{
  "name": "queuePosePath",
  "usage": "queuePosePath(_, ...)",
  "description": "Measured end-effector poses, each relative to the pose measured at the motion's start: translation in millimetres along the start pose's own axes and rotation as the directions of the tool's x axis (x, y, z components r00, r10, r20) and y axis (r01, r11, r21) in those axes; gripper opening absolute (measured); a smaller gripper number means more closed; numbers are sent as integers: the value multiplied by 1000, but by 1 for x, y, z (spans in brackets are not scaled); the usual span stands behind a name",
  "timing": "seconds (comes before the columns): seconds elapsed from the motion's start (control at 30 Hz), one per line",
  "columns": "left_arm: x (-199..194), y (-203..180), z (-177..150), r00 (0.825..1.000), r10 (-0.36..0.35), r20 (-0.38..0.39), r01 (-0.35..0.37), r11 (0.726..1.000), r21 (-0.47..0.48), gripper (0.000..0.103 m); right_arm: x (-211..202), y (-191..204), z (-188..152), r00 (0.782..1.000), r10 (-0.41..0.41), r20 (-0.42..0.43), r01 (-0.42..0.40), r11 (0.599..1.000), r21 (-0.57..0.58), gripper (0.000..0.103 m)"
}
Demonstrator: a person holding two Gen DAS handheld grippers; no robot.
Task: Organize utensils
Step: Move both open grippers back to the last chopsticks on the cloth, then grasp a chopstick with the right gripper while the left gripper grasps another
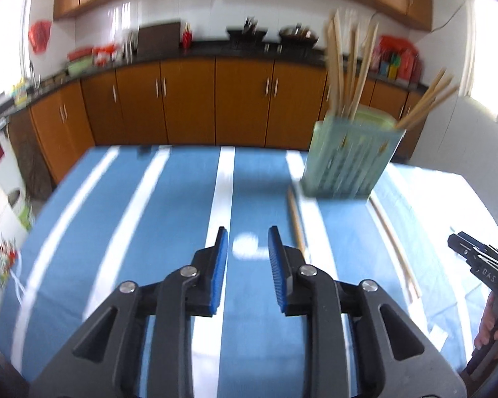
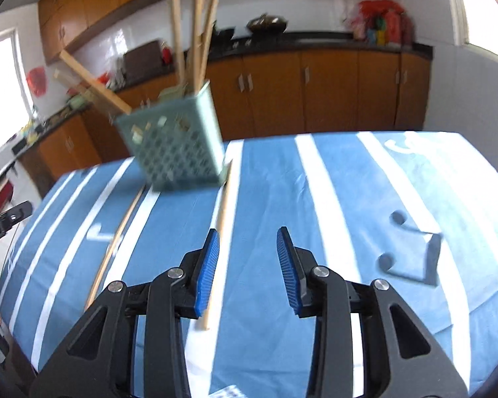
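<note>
1. Left gripper (image 1: 248, 243): jaws parted a moderate gap, nothing between the blue pads, hovering over the striped blue tablecloth (image 1: 169, 219).
2. Right gripper (image 2: 248, 247): likewise parted and empty, also above the cloth.
3. Nearest target for the right claw: a loose chopstick (image 2: 219, 232) lying on the cloth, running just beside and under its left finger, far end reaching the holder's base.
4. A second loose chopstick (image 2: 114, 248) lies further to its left; in the left view this one (image 1: 297, 224) sits just right of the left claw's right finger.
5. Green perforated chopstick holder (image 2: 179, 147) stands ahead-left of the right claw, ahead-right of the left, already holding several sticks.
6. Judgement: shift the right claw slightly left to straddle the stick, pinch near mid-length so it doesn't pivot, then tip it upright before dropping in.
7. Risk: thin stick slipping or rolling; frames blurry.
</note>
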State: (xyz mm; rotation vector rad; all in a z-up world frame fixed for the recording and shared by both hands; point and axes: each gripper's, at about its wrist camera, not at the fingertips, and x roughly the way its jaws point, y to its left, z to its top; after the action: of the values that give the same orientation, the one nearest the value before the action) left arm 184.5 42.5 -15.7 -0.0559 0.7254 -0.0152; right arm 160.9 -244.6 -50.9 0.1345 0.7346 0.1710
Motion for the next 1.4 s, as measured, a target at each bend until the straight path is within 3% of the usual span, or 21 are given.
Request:
queuePosePath(0.13, 12, 4, -16, 998, -10, -56, 9, 1000, -18, 28, 26, 16, -8, 997, 9, -82, -13, 999, -39, 37)
queuePosePath(0.3, 15, 1, -24, 997, -29, -72, 29, 1000, -10, 34, 48, 26, -19, 991, -29, -134, 20, 998, -66, 33)
queuePosePath(0.4, 17, -6, -28, 996, -44, -81, 45, 999, 2, 34, 55, 26, -21, 988, -42, -151, 31, 997, -73, 27)
queuePosePath(0.57, 26, -19, -28, 993, -64, -102, 66, 998, 15, 36, 57, 23, -24, 988, -75, -137, 63, 994, -85, 8)
queuePosePath(0.73, 31, -31, -33, 989, -85, -121, 90, 995, 37, 38, 55, 7, -23, 986, -110, -124, 104, 993, -51, 8)
queuePosePath(0.93, 41, -46, -39, 982, -103, -157, 115, 991, 69, 40, 48, -41, -17, 968, -220, -121, 231, 969, 85, 8)
queuePosePath(1.13, 55, -60, -48, 977, -94, -189, 115, 989, 98, 40, 43, -59, -19, 966, -228, -124, 242, 964, 112, 8)
queuePosePath(1.23, 62, -63, -51, 976, -73, -203, 96, 990, 106, 33, 43, -57, -20, 966, -228, -122, 241, 965, 102, 8)
queuePosePath(1.3, 68, -65, -55, 975, -55, -216, 81, 990, 113, 18, 43, -57, -20, 967, -223, -121, 236, 967, 101, 8)
queuePosePath(1.4, 69, -65, -55, 981, -23, -193, 50, 990, 133, 8, 43, -52, -20, 969, -213, -121, 225, 970, 94, 8)
